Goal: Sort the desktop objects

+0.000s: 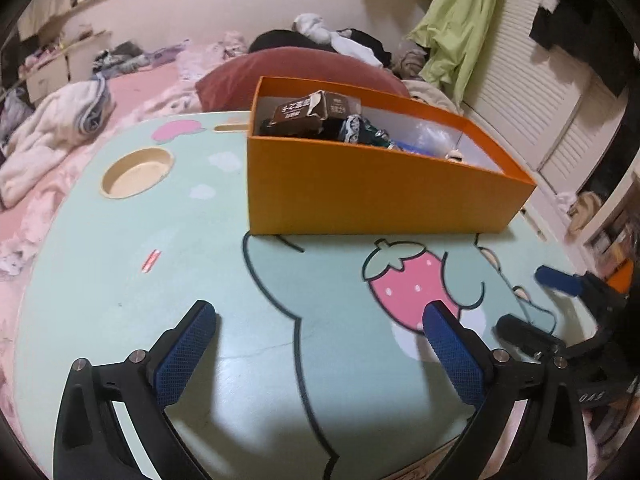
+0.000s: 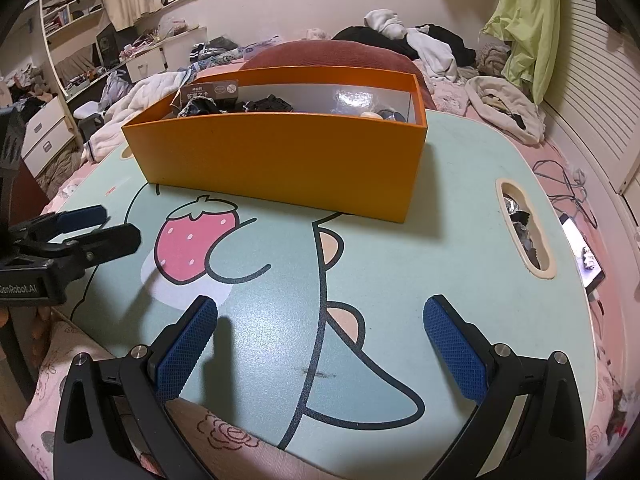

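- Where the mint-green surface carries its cartoon print, an orange box stands on the far half, its long side toward both cameras.
- Orange box: open at the top, white inside, and holding the sorted items; a brown carton leans at the left end, dark crumpled items lie in the middle, and a clear plastic bag lies toward the right end.
- Left tool: jaws spread wide, blue textured pads well apart, nothing between them; it hangs over the bare surface, near the printed strawberry and short of the box.
- Right tool: jaws likewise spread wide, with no object between the blue pads; it hangs over the near right part of the surface, apart from the box.
- Each tool appears at the edge of the other's view: the right one at the right border of the left wrist view, the left one at the left border of the right wrist view.
- Surface details: a round recessed cup well at the far left, a small red-and-white strip lying flat near the left side, and an oval handle slot at the right edge.
- Surroundings: a bed with pink bedding under the surface, a dark-red cushion just behind the box, and a green garment hanging at the far right.
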`<act>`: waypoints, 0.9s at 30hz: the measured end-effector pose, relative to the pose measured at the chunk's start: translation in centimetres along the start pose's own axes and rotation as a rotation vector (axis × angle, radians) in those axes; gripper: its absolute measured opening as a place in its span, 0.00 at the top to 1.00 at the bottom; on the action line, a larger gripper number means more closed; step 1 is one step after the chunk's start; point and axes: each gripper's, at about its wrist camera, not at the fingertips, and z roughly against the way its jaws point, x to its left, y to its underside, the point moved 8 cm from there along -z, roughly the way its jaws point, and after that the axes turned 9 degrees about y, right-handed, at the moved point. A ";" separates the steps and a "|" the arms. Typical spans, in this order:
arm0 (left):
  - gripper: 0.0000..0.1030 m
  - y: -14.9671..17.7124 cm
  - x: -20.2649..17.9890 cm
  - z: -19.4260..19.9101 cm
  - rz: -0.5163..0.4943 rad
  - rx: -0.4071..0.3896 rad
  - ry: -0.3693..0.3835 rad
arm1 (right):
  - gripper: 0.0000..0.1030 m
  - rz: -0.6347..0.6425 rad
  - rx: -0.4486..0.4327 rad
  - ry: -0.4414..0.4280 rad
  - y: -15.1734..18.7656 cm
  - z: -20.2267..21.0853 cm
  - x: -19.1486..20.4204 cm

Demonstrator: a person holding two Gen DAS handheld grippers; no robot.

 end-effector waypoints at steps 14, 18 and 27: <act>0.00 1.8 -2.6 0.1 -0.098 0.006 -0.093 | 0.01 0.001 0.000 0.003 0.0 0.0 0.0; 0.00 1.8 -2.7 0.0 -0.099 0.006 -0.096 | 0.01 0.004 0.002 0.007 0.0 -0.1 -0.1; 0.00 1.6 -2.8 -0.2 -0.097 0.002 -0.094 | 0.01 0.006 0.003 0.009 0.0 -0.1 -0.2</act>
